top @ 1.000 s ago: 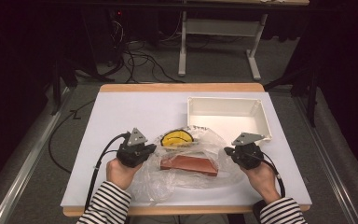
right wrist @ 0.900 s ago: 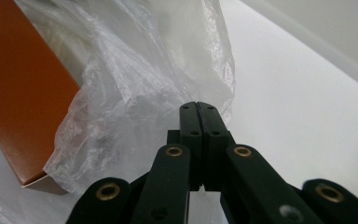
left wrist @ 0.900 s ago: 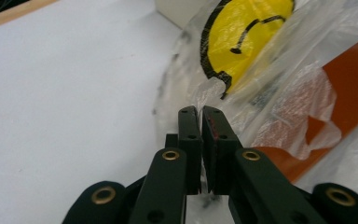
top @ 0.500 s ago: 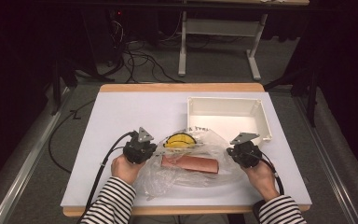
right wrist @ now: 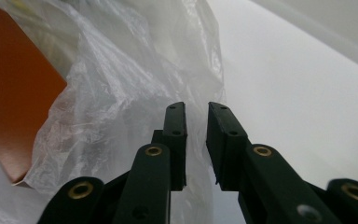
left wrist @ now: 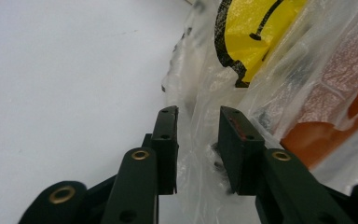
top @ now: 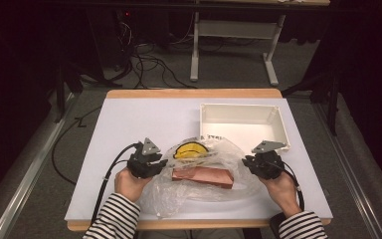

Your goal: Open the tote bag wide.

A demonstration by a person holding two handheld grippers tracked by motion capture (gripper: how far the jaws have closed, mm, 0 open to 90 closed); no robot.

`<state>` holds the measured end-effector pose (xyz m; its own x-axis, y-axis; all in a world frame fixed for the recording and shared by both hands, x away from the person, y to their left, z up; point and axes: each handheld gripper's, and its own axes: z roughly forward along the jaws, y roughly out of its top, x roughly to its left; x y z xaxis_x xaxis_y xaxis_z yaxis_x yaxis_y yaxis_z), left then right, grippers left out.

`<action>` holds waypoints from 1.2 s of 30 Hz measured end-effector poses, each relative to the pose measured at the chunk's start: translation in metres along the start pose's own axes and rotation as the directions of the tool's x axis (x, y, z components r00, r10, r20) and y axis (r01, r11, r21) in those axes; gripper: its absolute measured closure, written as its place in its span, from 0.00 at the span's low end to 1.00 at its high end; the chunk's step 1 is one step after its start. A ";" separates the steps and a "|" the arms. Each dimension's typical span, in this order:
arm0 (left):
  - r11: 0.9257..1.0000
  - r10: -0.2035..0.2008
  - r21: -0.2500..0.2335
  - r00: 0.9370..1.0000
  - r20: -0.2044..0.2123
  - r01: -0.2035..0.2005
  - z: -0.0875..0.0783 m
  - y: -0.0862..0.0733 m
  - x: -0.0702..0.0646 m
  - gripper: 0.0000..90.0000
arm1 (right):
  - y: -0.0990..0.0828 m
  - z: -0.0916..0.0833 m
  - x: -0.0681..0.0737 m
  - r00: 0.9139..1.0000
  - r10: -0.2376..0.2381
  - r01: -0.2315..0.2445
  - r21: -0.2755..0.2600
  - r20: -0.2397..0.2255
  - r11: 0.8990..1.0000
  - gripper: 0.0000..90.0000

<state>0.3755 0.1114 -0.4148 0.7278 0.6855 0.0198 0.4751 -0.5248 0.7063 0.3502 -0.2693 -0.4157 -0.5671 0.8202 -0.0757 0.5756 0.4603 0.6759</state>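
High view: left claw [top: 155,165] at nine o'clock of plastic bag [top: 199,191], right claw [top: 251,163] at three; both just opening, film slack between jaws. Best regripped deeper, evenly.

white tray [top: 242,123] on white table [top: 144,119], floor cables [top: 149,64]

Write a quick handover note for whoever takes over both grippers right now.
Left gripper: jaws have just been opening, bag film between them, no longer pinched.
Right gripper: jaws just opening too, at the bag's right edge.
Clear plastic bag lies flat on the table, holding a brown box and a yellow item.
White bin sits empty behind.
Left: contents not yet out of the bag.
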 end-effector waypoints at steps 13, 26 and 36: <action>0.996 -0.024 0.084 0.999 0.037 0.021 0.019 -0.001 -0.003 0.91 | 0.006 -0.025 0.023 0.986 -0.065 0.050 -0.097 -0.154 0.994 1.00; 0.996 -0.034 0.083 0.998 0.044 0.030 0.027 -0.001 -0.001 0.99 | 0.015 0.010 0.055 0.969 -0.173 0.169 -0.034 -0.178 0.985 1.00; 0.996 -0.024 0.083 0.999 0.021 0.022 0.030 -0.001 0.002 0.99 | 0.013 0.024 0.032 0.990 -0.116 0.120 0.055 -0.083 0.991 1.00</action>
<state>0.3911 0.0979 -0.4373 0.7265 0.6871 -0.0120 0.5302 -0.5494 0.6458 0.3536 -0.2291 -0.4265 -0.6764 0.7307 -0.0925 0.5346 0.5735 0.6208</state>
